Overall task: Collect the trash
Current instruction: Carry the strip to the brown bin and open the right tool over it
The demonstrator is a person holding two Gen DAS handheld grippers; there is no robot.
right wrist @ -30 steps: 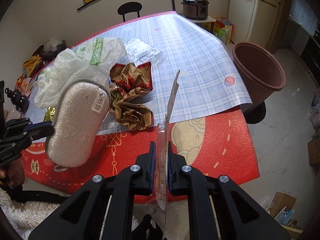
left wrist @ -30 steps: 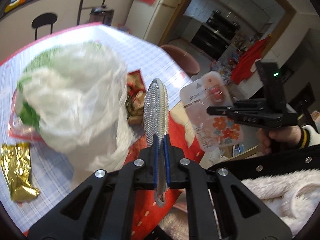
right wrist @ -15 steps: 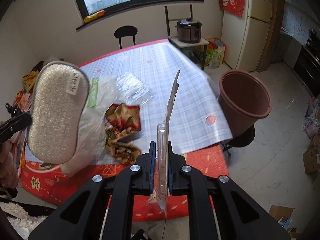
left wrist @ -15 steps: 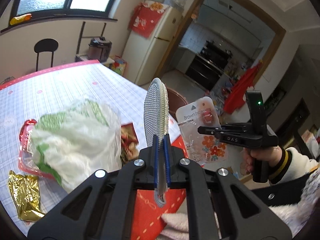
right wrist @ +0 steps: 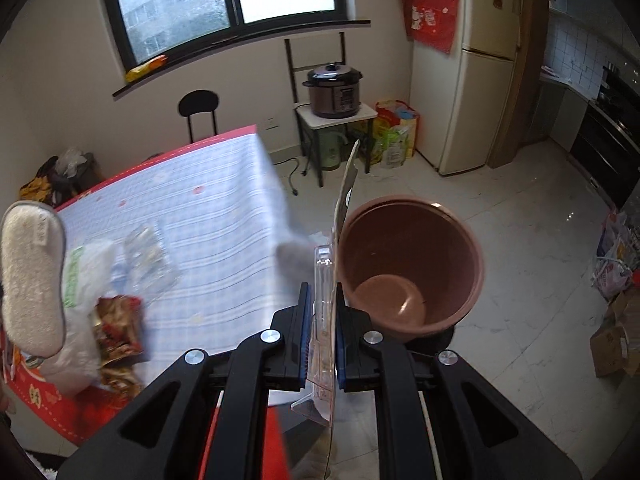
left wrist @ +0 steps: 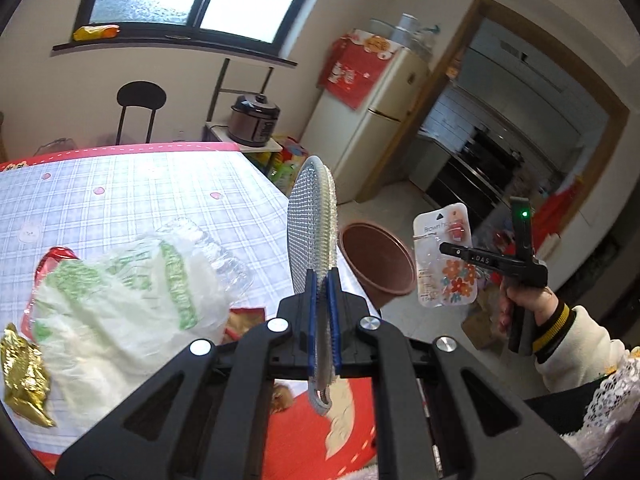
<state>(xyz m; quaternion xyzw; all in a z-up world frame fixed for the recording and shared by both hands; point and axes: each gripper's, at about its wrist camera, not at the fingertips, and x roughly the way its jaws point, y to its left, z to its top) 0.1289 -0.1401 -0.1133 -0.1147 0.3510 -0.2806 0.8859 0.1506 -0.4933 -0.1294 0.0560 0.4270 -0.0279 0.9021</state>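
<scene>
My left gripper (left wrist: 323, 280) is shut on a grey-rimmed fleecy insole (left wrist: 312, 224), held on edge above the table's near corner. The right wrist view has its white fleecy face (right wrist: 32, 280) at the far left. My right gripper (right wrist: 322, 292) is shut on a clear blister pack (right wrist: 326, 280) with a flowered card (left wrist: 446, 256), held in the air beside the table. Just beyond it stands an open brown bin (right wrist: 472, 264), which looks empty. The bin (left wrist: 376, 252) stands off the table's right edge.
On the checked tablecloth (left wrist: 140, 184) lie a white-and-green plastic bag (left wrist: 120, 300), a gold wrapper (left wrist: 24, 376), a clear tray (right wrist: 148, 256) and a crumpled red-brown wrapper (right wrist: 118, 328). A fridge (right wrist: 464, 80), a rice cooker (right wrist: 332, 88) on a stand, a chair (right wrist: 198, 106) and floor boxes (right wrist: 616, 340) stand around.
Both grippers have risen and swung right, away from the table. The right one moved more, and the brown bin now lies directly beyond its fingers. Both grips are unchanged.
</scene>
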